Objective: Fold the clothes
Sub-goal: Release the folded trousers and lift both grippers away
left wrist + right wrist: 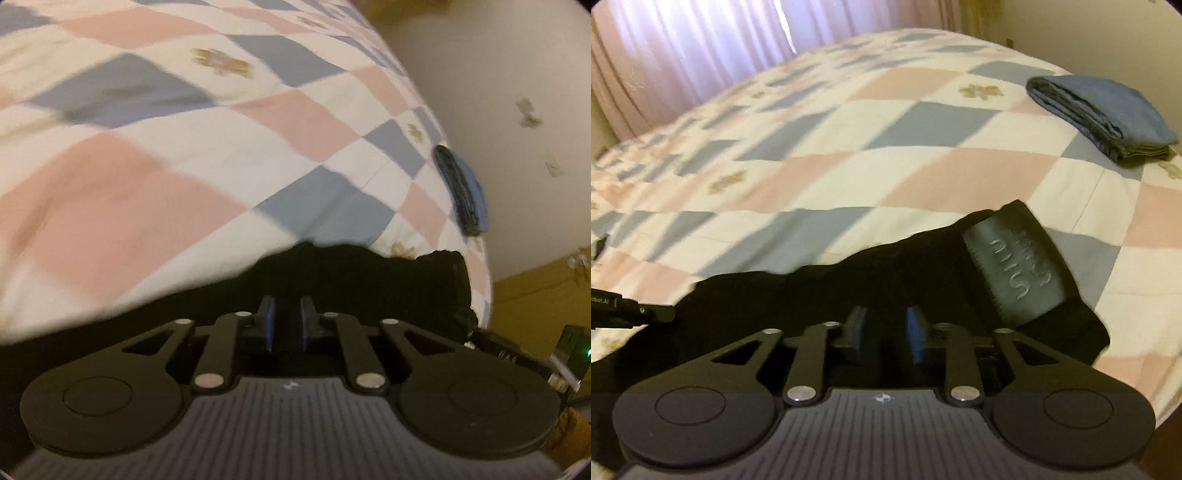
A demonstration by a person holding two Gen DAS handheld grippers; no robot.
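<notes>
Bed: pink, blue and white checked quilt [827, 155] fills both views.
Black garment [923, 280]: near edge, under both tools.
Left gripper [287, 317]: pinching black fabric.
Right gripper [882, 332]: pinching it too.
Folded blue cloth [1104, 114]: far corner.

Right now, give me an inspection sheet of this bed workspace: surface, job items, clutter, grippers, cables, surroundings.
Surface: checkered quilt in pink, blue and white, covering the bed.
Job's things: black garment at the near edge, grey waistband showing; folded blue garment at the far right corner.
Clutter: nothing seen.
Grippers: left gripper and right gripper, each shut on the black garment.
Cables: nothing seen.
Surroundings: pale curtain behind the bed; plain wall.
</notes>
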